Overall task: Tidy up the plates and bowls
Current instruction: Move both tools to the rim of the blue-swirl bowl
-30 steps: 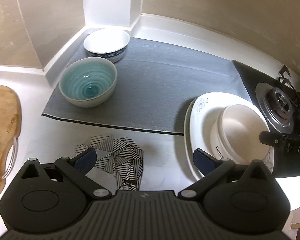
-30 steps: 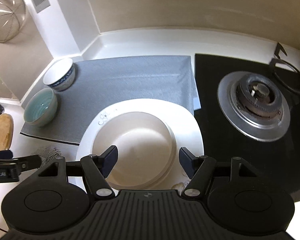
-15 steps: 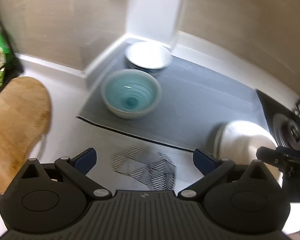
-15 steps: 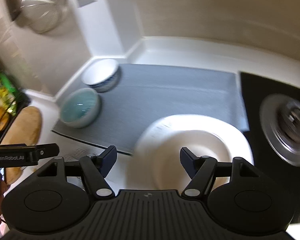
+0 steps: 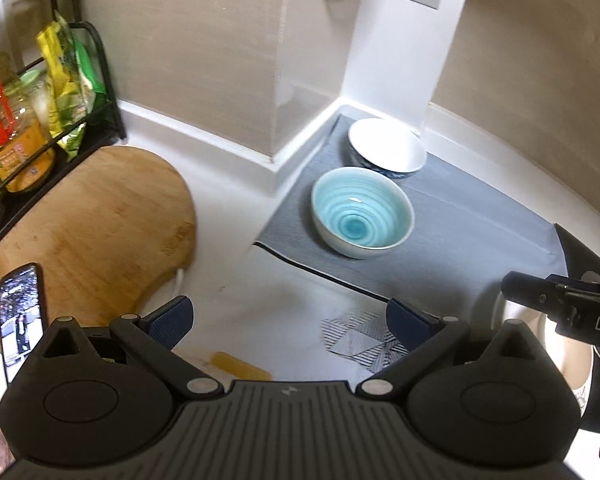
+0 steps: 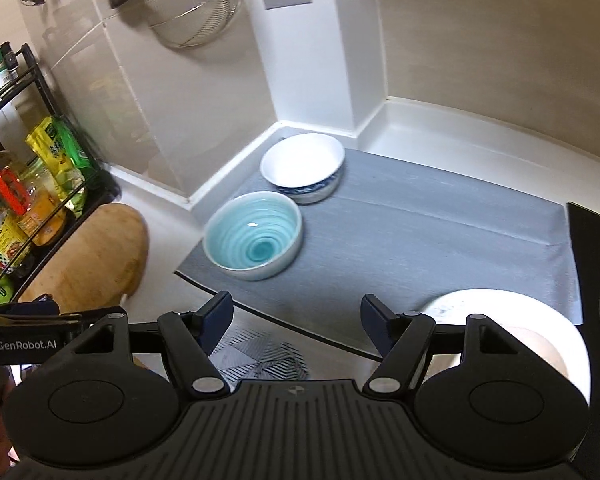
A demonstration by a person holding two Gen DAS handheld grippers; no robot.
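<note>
A turquoise ribbed bowl (image 5: 363,218) (image 6: 254,236) stands on the left end of a grey mat (image 5: 472,240) (image 6: 440,240). A white bowl with a blue pattern (image 5: 387,148) (image 6: 303,167) stands behind it in the corner. A white plate (image 6: 556,320) with a cream dish on it lies at the mat's front right. My left gripper (image 5: 290,320) is open and empty over the white counter. My right gripper (image 6: 296,322) is open and empty, in front of the turquoise bowl and left of the plate.
A round wooden board (image 5: 88,224) (image 6: 96,256) lies at the left, with a phone (image 5: 22,320) on it. A black rack (image 5: 28,112) of bottles and packets stands behind. A striped trivet (image 5: 364,336) (image 6: 260,360) lies before the mat. The black hob (image 6: 596,240) is at the right. A strainer (image 6: 192,0) hangs above.
Both grippers have swung left and back. The plate has slid to the right edge of both views, and the board, rack and phone have come into view. Both stay open.
</note>
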